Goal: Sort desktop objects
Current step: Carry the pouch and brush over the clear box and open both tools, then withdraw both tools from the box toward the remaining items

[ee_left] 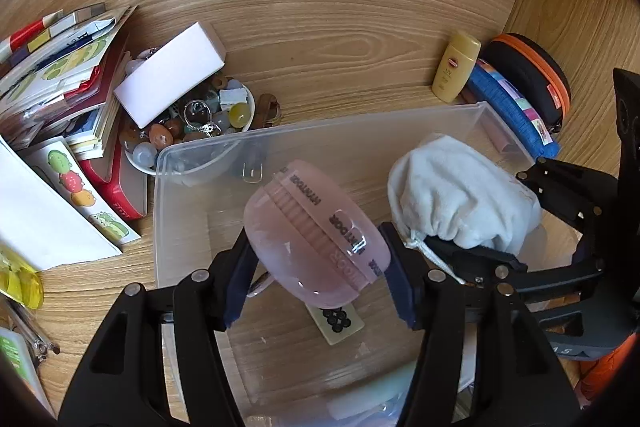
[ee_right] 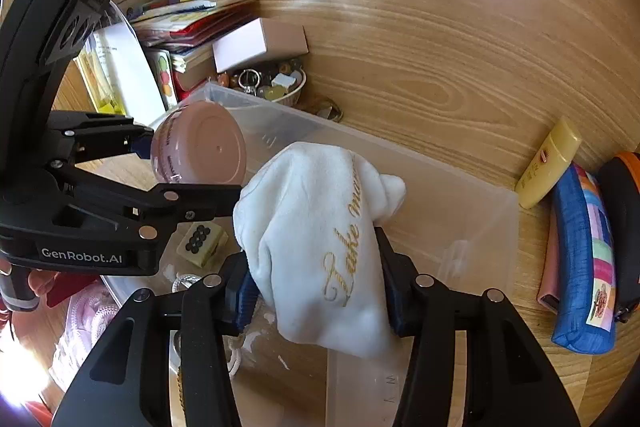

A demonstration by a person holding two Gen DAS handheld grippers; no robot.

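Observation:
A round pink jar (ee_left: 316,235) lies on its side between my left gripper's (ee_left: 316,291) blue pads, which are shut on it, over the clear plastic bin (ee_left: 360,125). In the right wrist view the same jar (ee_right: 200,143) shows its flat end and the left gripper (ee_right: 184,175) reaches in from the left. My right gripper (ee_right: 320,291) is shut on a white drawstring pouch (ee_right: 320,247) with gold lettering, held above the bin (ee_right: 460,227). The pouch (ee_left: 460,195) hangs right of the jar. A mahjong tile (ee_left: 338,323) lies on the bin floor.
A bowl of trinkets (ee_left: 192,131) with a white box (ee_left: 172,75) on it stands behind the bin, beside stacked books (ee_left: 80,99). To the right lie a yellow sunscreen bottle (ee_left: 456,67), a blue pencil pouch (ee_right: 584,267) and a black case with orange trim (ee_left: 532,75).

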